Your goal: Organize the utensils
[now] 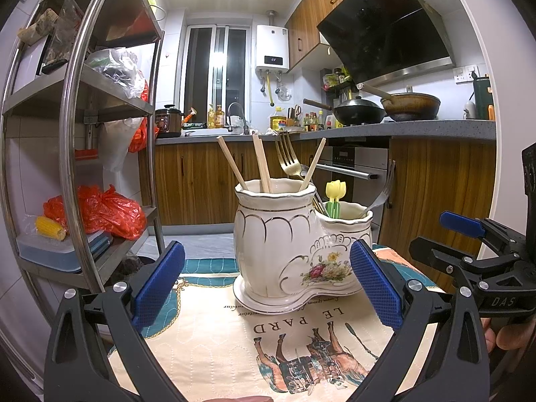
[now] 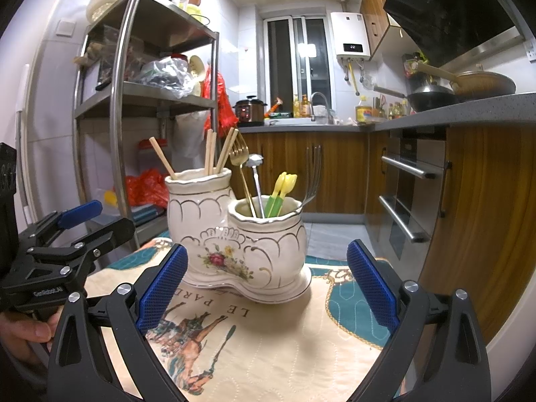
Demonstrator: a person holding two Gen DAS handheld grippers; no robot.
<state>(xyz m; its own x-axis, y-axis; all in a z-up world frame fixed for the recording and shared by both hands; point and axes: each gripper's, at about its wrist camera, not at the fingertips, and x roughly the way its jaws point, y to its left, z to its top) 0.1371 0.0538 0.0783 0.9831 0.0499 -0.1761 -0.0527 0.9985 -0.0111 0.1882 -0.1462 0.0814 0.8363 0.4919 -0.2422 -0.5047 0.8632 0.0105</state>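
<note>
A white ceramic two-cup utensil holder (image 1: 294,248) with a flower print stands on the table cloth (image 1: 234,345); it also shows in the right wrist view (image 2: 234,238). Its tall cup holds wooden chopsticks (image 1: 261,164). The low cup holds a gold fork (image 2: 242,171), a silver spoon (image 2: 256,181), yellow-green picks (image 2: 281,191) and a silver fork (image 2: 313,177). My left gripper (image 1: 268,288) is open and empty, just before the holder. My right gripper (image 2: 264,284) is open and empty, also just before it.
A steel shelf rack (image 1: 77,134) with bags and boxes stands on the left. Wooden cabinets and an oven (image 2: 412,194) line the right, with pans on the counter (image 1: 402,127). The other gripper shows at each view's edge (image 1: 469,251).
</note>
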